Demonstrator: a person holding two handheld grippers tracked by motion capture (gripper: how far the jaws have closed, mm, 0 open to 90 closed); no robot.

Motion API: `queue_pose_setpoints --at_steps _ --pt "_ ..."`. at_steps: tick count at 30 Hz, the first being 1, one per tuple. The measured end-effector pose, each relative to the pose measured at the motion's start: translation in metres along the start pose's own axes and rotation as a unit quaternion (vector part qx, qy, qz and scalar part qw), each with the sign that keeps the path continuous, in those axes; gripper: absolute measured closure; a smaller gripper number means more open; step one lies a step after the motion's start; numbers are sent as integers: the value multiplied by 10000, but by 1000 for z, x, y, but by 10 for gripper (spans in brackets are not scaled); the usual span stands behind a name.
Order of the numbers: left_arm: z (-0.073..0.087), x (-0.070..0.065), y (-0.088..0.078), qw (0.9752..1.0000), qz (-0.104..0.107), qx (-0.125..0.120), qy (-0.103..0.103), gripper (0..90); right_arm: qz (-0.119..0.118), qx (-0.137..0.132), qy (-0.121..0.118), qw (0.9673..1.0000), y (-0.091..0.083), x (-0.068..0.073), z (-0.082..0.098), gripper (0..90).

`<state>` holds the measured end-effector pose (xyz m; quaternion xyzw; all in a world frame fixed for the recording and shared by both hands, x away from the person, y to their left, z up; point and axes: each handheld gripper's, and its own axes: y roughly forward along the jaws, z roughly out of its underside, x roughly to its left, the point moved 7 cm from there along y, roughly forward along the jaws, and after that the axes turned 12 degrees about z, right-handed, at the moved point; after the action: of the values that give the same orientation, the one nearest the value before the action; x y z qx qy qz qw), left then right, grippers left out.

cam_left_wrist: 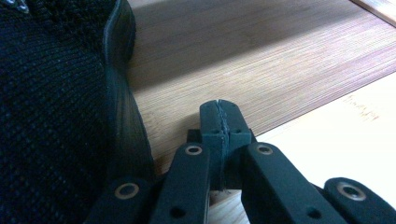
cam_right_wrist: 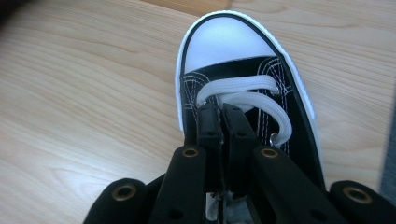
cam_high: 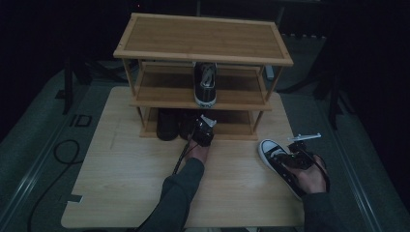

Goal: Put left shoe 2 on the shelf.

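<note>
A black sneaker with a white toe cap (cam_right_wrist: 229,39) lies on the table at the right front (cam_high: 269,150). My right gripper (cam_right_wrist: 222,116) sits over its white laces (cam_right_wrist: 243,86) with the jaws pressed together on the upper behind them; it is also in the high view (cam_high: 286,157). My left gripper (cam_left_wrist: 219,109) is shut with nothing between its jaws. It rests at the front edge of the rack's bottom shelf (cam_left_wrist: 261,60), right beside a dark knit shoe (cam_left_wrist: 56,102). In the high view the left gripper (cam_high: 202,125) is next to that dark shoe (cam_high: 168,124).
A three-tier bamboo shoe rack (cam_high: 203,36) stands at the back of the wooden table (cam_high: 130,179). A matching black sneaker (cam_high: 205,84) sits toe-forward on its middle shelf. A black cable (cam_high: 65,150) loops on the floor at the left.
</note>
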<state>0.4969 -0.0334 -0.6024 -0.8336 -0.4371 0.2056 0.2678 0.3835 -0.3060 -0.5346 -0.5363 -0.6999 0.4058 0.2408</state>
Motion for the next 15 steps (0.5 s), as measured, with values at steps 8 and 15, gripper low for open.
queue_pose_setpoints --at_steps 8,15 --pt "0 0 0 10000 2 -1 -3 900 -217 -36 -158 9996 3 23 -9 873" --pt "0 0 0 10000 13 -1 -12 900 -541 -53 -335 9980 9 54 -23 873"
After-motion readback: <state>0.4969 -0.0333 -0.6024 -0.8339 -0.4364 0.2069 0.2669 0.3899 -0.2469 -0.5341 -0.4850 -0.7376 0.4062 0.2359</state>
